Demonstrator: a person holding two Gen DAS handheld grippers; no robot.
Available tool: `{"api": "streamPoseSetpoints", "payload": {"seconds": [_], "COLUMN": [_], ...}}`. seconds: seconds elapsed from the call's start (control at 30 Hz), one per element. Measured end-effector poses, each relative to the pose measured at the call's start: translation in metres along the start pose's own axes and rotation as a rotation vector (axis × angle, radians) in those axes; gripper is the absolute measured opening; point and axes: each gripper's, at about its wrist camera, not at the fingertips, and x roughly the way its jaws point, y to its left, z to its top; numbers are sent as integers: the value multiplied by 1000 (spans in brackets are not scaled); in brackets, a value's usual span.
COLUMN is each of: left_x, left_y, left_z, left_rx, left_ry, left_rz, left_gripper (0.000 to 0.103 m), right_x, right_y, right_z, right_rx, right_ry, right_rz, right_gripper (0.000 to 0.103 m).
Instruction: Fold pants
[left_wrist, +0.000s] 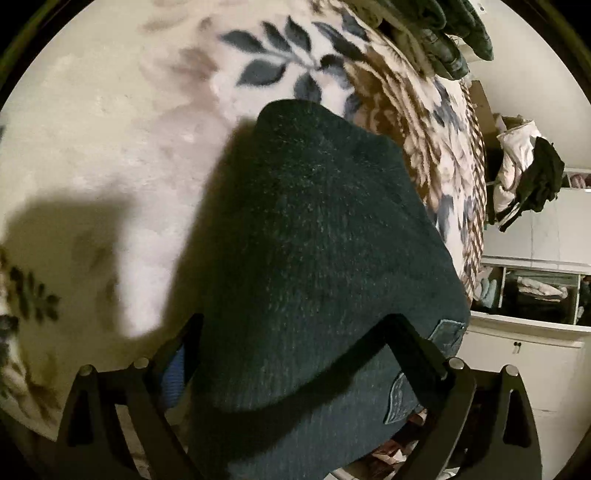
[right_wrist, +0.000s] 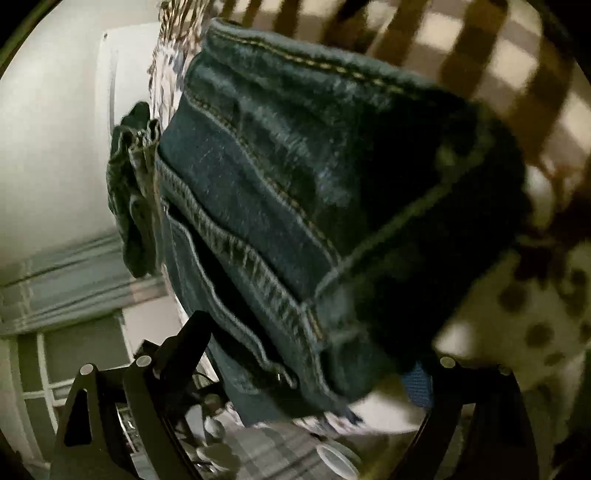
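Dark blue jeans (left_wrist: 314, 258) fill the middle of the left wrist view, lying over a floral blanket on the bed (left_wrist: 110, 129). My left gripper (left_wrist: 295, 332) is shut on the jeans, the denim bunched between its two black fingers. In the right wrist view the jeans (right_wrist: 295, 184) show seams, hem and a pocket edge close up. My right gripper (right_wrist: 314, 354) is shut on the jeans, the thick folded fabric between its fingers and lifted above the bed. The picture is blurred by motion.
A pile of dark clothes (left_wrist: 443, 37) lies at the bed's far end. White shelves and cabinet (left_wrist: 535, 295) with hanging clothes (left_wrist: 528, 184) stand to the right. A window and white wall (right_wrist: 55, 147) show on the left; cups and clutter (right_wrist: 332, 458) sit below.
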Motion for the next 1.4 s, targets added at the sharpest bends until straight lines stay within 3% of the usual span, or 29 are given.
{"api": "streamPoseSetpoints", "payload": {"seconds": [0.3, 0.5, 0.53, 0.6, 0.63, 0.7, 0.73, 0.8, 0.9, 1.1, 1.4], "left_x": [1, 3, 3, 2, 2, 0, -3, -10, -21, -44, -110], "left_y": [12, 13, 13, 13, 13, 8, 5, 3, 4, -18, -70], "left_z": [-1, 1, 1, 0, 0, -1, -3, -7, -12, -17, -9], "left_rx": [-36, -31, -32, -40, -37, -17, 2, 23, 25, 60, 133], "left_ry": [2, 17, 18, 17, 15, 1, -9, -31, -59, -108, -146], "left_rz": [-45, -58, -60, -61, -56, -50, -37, -35, -56, -61, -58], "left_gripper": [103, 103, 103, 103, 102, 88, 82, 58, 36, 27, 26], "right_x": [-8, -4, -4, -4, -5, -11, -16, -18, -24, -37, -63], "right_y": [-2, 2, 3, 5, 4, 5, 6, 15, 28, 60, 142], "right_z": [0, -1, -3, -9, -12, -17, -18, -23, -30, -41, -47], "right_rx": [55, 21, 19, 25, 30, 32, 31, 18, 2, -45, -132], "right_ry": [-87, -101, -109, -129, -138, -158, -168, -186, -205, -225, -236], "right_rz": [146, 117, 107, 67, 55, 28, 17, -13, -45, -65, -39], "right_gripper": [99, 97, 94, 74, 69, 57, 54, 47, 42, 37, 35]}}
